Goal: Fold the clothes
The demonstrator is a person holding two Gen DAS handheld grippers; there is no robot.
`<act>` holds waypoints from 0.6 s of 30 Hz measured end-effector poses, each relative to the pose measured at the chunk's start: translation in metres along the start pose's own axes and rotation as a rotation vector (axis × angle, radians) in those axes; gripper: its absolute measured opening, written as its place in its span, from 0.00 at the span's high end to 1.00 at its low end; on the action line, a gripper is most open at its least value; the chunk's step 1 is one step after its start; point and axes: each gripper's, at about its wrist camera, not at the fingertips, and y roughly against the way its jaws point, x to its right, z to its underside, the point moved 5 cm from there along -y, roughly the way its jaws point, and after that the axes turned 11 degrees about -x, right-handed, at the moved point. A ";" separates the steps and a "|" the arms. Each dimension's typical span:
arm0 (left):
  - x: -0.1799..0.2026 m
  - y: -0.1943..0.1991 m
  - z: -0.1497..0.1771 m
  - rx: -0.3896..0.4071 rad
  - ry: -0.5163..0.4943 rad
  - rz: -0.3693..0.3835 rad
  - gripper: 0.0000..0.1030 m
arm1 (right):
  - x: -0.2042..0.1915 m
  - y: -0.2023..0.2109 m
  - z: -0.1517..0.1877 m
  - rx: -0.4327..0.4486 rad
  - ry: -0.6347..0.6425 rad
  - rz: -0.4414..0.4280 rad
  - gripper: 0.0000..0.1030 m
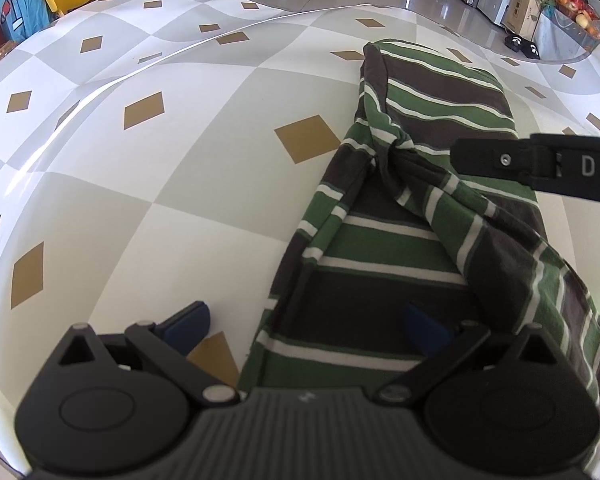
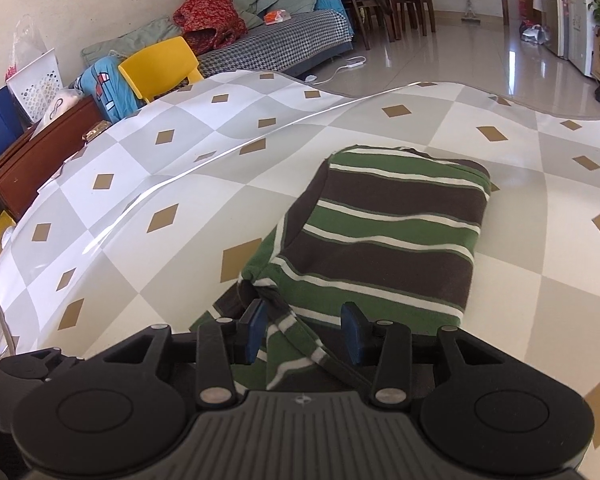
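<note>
The striped garment (image 2: 380,240) lies on the table (image 1: 140,200), partly folded, one bunched fold twisted across its middle. Left gripper (image 1: 304,326): jaws wide open, holding nothing, straddling the garment's near edge at 6 o'clock. Right gripper (image 2: 306,332): jaws part open around a bunched strip of cloth, not visibly clamped. Judged step: an intermediate fold. The next move requires a secure pinch on the cloth.
</note>
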 end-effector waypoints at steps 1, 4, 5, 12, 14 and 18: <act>0.001 0.000 0.002 0.001 -0.006 -0.004 0.00 | 0.003 0.002 0.004 -0.005 -0.009 0.007 0.60; 0.004 0.001 0.007 0.007 -0.021 -0.011 0.00 | 0.010 0.011 0.015 -0.018 -0.023 0.032 0.60; 0.005 0.002 0.009 0.010 -0.025 -0.013 0.00 | 0.012 0.014 0.018 -0.022 -0.024 0.039 0.60; 0.013 0.006 0.023 0.026 -0.051 -0.020 0.00 | 0.028 0.036 0.045 -0.042 -0.072 0.077 0.60; 0.015 0.007 0.026 0.027 -0.055 -0.019 0.00 | 0.033 0.040 0.056 -0.052 -0.098 0.090 0.60; 0.019 0.008 0.031 0.028 -0.061 -0.020 0.00 | 0.042 0.047 0.079 -0.069 -0.129 0.125 0.59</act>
